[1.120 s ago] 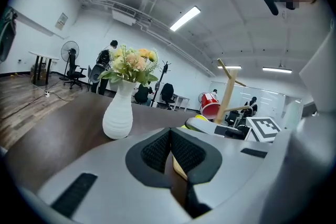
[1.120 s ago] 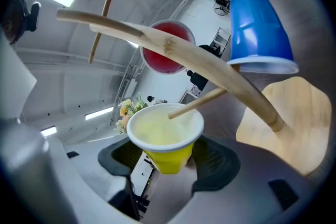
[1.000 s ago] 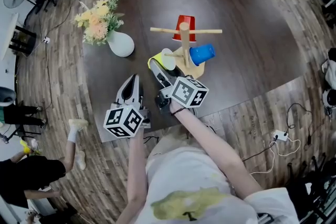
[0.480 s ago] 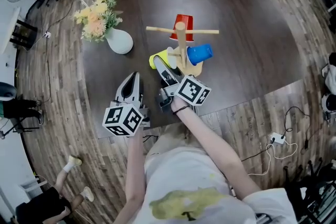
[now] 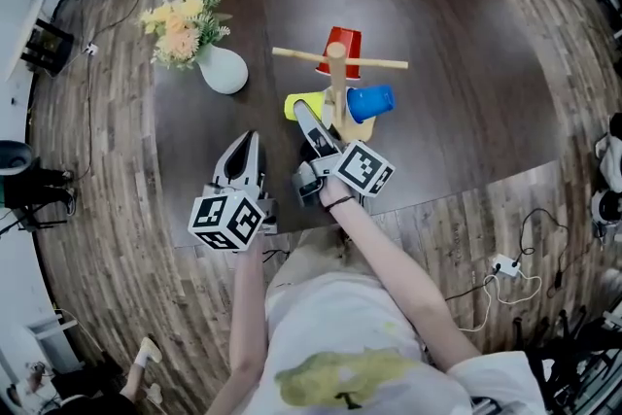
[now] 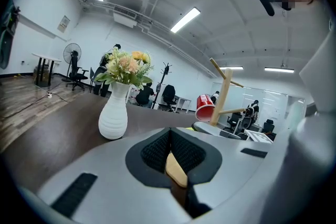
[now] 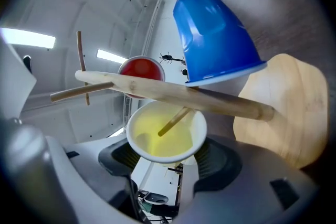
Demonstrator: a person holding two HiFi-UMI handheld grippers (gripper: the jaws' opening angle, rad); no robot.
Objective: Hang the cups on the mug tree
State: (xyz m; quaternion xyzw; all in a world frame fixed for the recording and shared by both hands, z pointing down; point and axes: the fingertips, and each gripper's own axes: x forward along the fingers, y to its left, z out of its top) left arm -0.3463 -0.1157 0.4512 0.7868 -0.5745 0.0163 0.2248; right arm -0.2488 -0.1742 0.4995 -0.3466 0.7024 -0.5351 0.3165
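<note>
Counter (image 5: 466, 63), dark brown, carries the mug tree (image 5: 336, 81) near its middle. We see an upright post on a pale wooden base (image 7: 294, 107), with a long crossbar near the top.

We locate the cups as follows:
- The red cup (image 5: 342, 44) hangs on the far side of the post, mouth down.
- The blue cup (image 5: 371, 101) hangs tilted to the right of the post, near the base.
- The yellow cup (image 5: 294, 105) is low on the left side of the post, just beside the base.

The right claw (image 5: 307, 115) grips the yellow cup. In the right gripper view we see the cup seated between the two dark pads, which bear on its sides. Its open mouth is turned toward the post, and a short peg (image 7: 176, 120) from the post reaches into that mouth. We cannot tell whether the peg carries any of the cup's weight.

The left claw (image 5: 246, 147) has its jaws closed together and holds nothing. It sits over the near left part of the counter, apart from the mug tree.

A white ribbed vase (image 5: 224, 71) with flowers (image 5: 182, 22) stands at the far left of the counter, well apart from the mug tree.
</note>
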